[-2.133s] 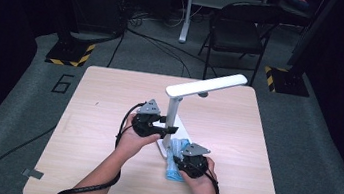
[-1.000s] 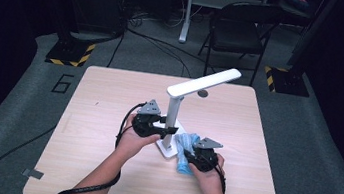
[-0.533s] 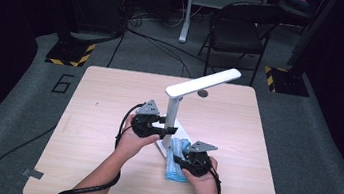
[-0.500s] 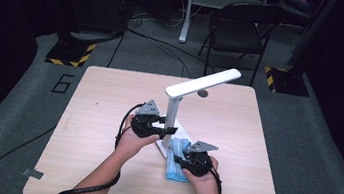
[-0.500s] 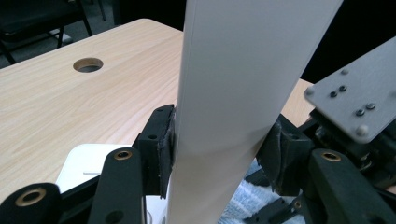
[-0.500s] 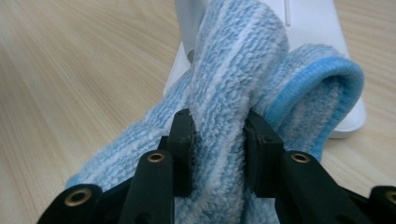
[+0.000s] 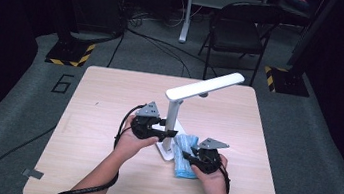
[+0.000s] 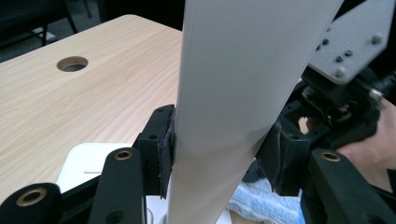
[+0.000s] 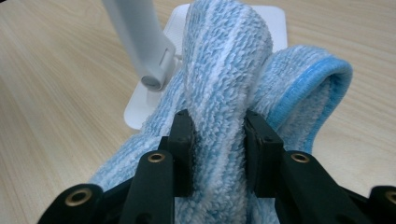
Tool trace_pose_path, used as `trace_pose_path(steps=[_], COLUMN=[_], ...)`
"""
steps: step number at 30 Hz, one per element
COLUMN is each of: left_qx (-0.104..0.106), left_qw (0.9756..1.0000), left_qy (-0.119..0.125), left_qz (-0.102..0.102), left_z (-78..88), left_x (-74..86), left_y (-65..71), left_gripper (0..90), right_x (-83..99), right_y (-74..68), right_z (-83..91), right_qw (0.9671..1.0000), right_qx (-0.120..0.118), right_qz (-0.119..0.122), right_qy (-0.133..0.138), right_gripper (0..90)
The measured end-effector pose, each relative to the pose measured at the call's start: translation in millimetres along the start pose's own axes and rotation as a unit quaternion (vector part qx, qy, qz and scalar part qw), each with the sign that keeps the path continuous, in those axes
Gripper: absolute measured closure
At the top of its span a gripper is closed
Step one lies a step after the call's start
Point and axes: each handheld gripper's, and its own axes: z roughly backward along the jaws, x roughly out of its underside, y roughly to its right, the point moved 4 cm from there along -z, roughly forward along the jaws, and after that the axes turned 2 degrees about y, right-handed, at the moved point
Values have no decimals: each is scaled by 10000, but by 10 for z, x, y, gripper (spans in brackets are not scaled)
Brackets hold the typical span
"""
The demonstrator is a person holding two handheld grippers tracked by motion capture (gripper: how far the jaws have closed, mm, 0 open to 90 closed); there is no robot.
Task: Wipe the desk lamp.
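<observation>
A: How was the left gripper (image 8: 219, 163) found?

B: It was seen clamped on the white upright post (image 8: 243, 93) of the desk lamp (image 7: 201, 88), the pads pressed flat on both sides low on the post, just above the lamp's base (image 7: 169, 149). The lamp was thereby steadied on the desk (image 7: 102, 113).

A: And the right gripper (image 9: 218, 140)?

B: It was closed on a bunched fold of the blue-and-white cloth (image 9: 224, 70), which was pinched narrowly between the pads. The cloth was laid partly over the base, just beside the foot of the post.

A: How would the cloth be judged to handle?

B: It was judged soft, light and limp; the looped terry pile would give good friction. A thick gathered fold, as was held, was thought the best place to be taken, since a single edge could slip or trail.

A: And the lamp?

B: It was judged stiff, smooth and top-heavy under its long head (image 7: 207, 85). A low hold on the post was thought safest, so that tipping could be resisted while the base was wiped
</observation>
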Motion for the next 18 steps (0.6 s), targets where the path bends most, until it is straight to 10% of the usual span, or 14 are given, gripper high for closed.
trace_pose_path(steps=[18], left_qx=[856], left_qw=[9957], left_qy=[-117], left_qz=[-324], left_z=[-66], left_x=[-3], left_y=[233], left_gripper=[504], right_x=[-117], right_y=[9], right_z=[87], right_qw=[9991], right_qx=[-46], right_qz=[-16], right_qy=[416], right_gripper=[669])
